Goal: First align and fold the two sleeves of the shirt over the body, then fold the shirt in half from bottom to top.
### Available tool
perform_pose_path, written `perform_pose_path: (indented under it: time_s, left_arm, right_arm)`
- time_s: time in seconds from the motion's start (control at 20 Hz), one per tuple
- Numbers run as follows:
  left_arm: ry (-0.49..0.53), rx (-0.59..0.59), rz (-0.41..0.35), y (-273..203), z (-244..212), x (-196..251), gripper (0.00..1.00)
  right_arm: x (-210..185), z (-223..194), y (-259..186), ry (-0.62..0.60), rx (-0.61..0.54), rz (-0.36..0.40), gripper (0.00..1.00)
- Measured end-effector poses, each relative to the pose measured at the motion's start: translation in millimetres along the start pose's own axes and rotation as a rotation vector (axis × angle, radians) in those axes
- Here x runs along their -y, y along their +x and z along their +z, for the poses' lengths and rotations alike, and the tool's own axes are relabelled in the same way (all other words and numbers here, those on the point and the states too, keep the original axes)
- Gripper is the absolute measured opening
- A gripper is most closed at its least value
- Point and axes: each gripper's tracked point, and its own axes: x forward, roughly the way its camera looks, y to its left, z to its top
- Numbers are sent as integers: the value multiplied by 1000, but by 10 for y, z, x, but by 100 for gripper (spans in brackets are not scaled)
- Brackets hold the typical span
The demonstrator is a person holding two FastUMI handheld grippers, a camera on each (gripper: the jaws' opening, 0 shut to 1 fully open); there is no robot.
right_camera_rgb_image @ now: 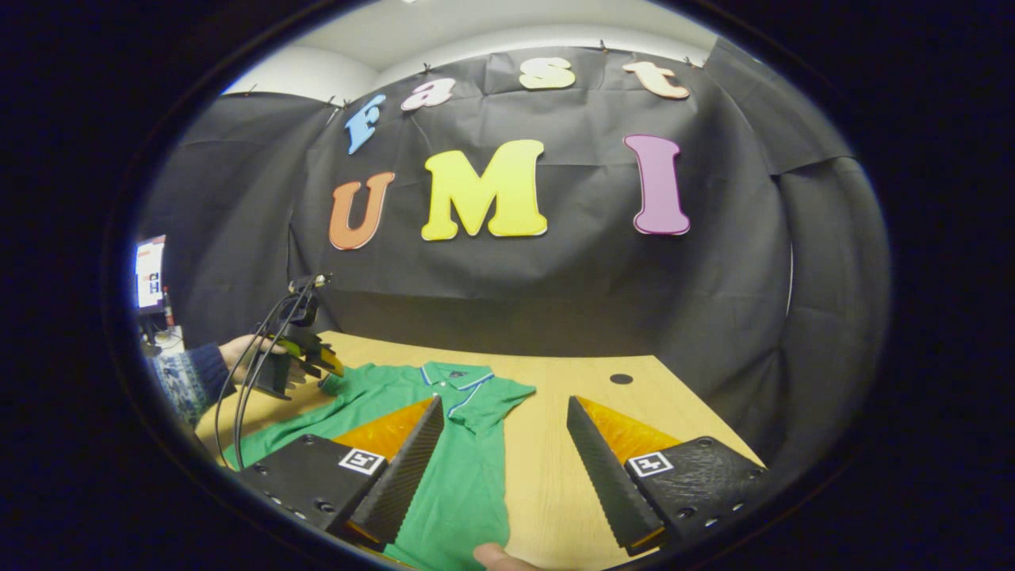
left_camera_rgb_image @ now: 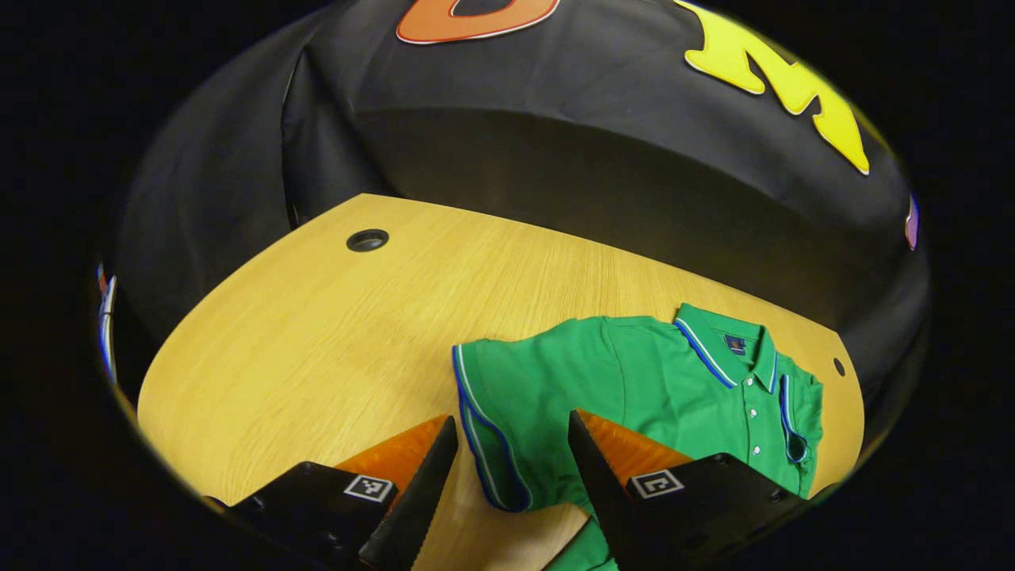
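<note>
Left fingers: your left gripper point(left_camera_rgb_image: 512, 460) has its fingers spread wide, holding nothing; they hang over the blue-edged cuff of the shirt's sleeve point(left_camera_rgb_image: 496, 420).
Left gripper from afar: in the right gripper view you see it point(right_camera_rgb_image: 313, 361) at the far left of the table, held by a hand point(right_camera_rgb_image: 246, 353) coming out of a patterned knit cuff point(right_camera_rgb_image: 186, 381), with cables point(right_camera_rgb_image: 254, 373) looping from its top. It sits just beside the shirt's sleeve on that side; contact with the cloth cannot be told.
Right fingers: your right gripper point(right_camera_rgb_image: 503, 452) is also spread wide and empty. One finger lies over the shirt's body, the other over bare wood.
Shirt: the green polo shirt point(right_camera_rgb_image: 460, 444) lies flat on the table, front up, collar point(left_camera_rgb_image: 725, 349) toward the booth wall, buttons down the placket. In the left gripper view one sleeve is spread outward, not yet folded; the other sleeve point(left_camera_rgb_image: 797, 420) lies in against the body near the table's edge.
Fingertip: a fingertip point(right_camera_rgb_image: 496, 557) pokes in at the bottom of the right gripper view, at the shirt's lower part.
Table: the wooden table point(left_camera_rgb_image: 317, 349) has round cable holes point(left_camera_rgb_image: 367, 239) near its far corners.
Background: a lit screen point(right_camera_rgb_image: 149, 274) stands at the left edge beyond the black cloth wall point(right_camera_rgb_image: 555, 285).
</note>
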Motion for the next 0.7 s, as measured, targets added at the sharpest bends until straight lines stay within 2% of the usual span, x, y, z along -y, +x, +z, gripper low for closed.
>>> perform_pose_path:
  time_s: [0.1,0.15,0.2,0.25,0.3,0.35,0.4,0.45,0.5,0.55,0.65,0.7]
  left_arm:
    - [-9,-38,20,56,-76,-19,91]
    - [0,-35,33,51,-67,-22,85]
    - [6,-30,24,87,-49,17,85]
    - [5,-43,22,81,-53,43,89]
    - [11,-55,31,83,-69,37,80]
    - [34,-52,48,109,-62,-9,61]
    - [45,-54,55,131,-55,-36,70]
    - [53,-52,57,136,-38,-31,39]
    - [61,-52,61,148,-38,-42,33]
    - [63,-52,64,160,-42,-54,20]
    - [68,-63,66,145,-60,-53,9]
    - [71,-67,71,128,-67,-36,8]
  right_arm:
    - [-1,-44,3,-3,-11,5,95]
    - [2,-58,29,-1,-10,5,95]
    - [7,-70,47,1,-14,3,95]
    - [11,-104,56,3,-22,1,95]
    - [8,-125,71,4,-29,0,95]
    - [9,-157,82,4,-37,-2,95]
    - [21,-164,91,5,-42,-4,95]
    - [31,-176,92,7,-44,-5,95]
    - [42,-176,107,12,-46,-6,95]
    - [51,-182,112,17,-47,-7,95]
    - [67,-193,125,28,-49,-8,95]
    - [76,-188,126,33,-49,-9,95]
